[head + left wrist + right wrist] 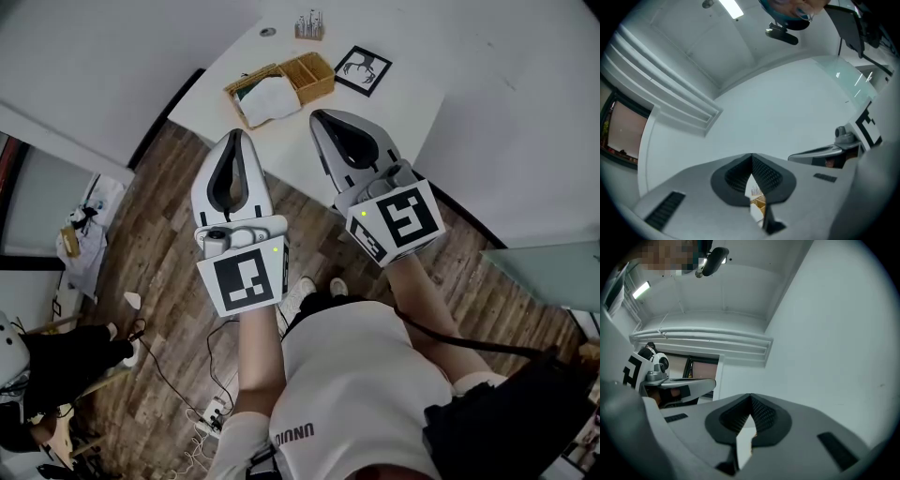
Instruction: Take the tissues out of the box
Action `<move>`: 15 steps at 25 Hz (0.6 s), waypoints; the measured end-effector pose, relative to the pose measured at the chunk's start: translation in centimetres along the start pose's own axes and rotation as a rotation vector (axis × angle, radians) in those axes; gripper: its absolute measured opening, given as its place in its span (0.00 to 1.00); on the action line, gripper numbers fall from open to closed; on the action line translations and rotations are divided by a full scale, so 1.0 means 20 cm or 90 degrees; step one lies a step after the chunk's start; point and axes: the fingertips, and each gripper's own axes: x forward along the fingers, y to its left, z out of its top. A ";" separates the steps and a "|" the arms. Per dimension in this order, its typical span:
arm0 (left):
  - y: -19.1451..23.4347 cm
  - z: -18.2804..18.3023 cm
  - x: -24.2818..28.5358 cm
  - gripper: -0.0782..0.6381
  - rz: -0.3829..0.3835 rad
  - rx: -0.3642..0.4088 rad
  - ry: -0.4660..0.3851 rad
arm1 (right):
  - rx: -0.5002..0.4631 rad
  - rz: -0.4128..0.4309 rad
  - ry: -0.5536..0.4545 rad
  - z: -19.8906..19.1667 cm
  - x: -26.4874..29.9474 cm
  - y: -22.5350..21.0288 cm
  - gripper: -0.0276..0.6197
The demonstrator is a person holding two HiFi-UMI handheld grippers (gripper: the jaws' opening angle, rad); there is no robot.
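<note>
A wicker tissue box point(309, 75) stands on the white table point(403, 103), its lid tipped open to the left with white tissues point(270, 99) lying there. My left gripper point(234, 138) is held in the air short of the table's near edge, jaws together, nothing in them. My right gripper point(319, 116) hangs just to the right of it, its tip over the table edge near the box, also shut and holding nothing. In the left gripper view only a sliver of the wicker box point(759, 202) shows under the closed jaws.
A framed black-and-white deer picture point(363, 69) lies right of the box, and a small holder of metal pieces point(309, 26) stands behind it. Wood floor with cables and a power strip point(214, 412) lies below. A white wall point(778, 108) fills both gripper views.
</note>
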 end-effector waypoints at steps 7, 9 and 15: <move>0.03 0.00 -0.01 0.13 0.001 0.001 -0.003 | 0.002 -0.002 -0.008 0.00 0.01 0.01 0.07; 0.04 0.00 -0.01 0.13 0.002 -0.006 0.000 | 0.002 -0.004 -0.009 0.00 0.02 0.02 0.07; 0.07 -0.01 0.01 0.13 0.000 -0.005 -0.003 | -0.003 -0.008 -0.009 0.00 0.04 0.03 0.07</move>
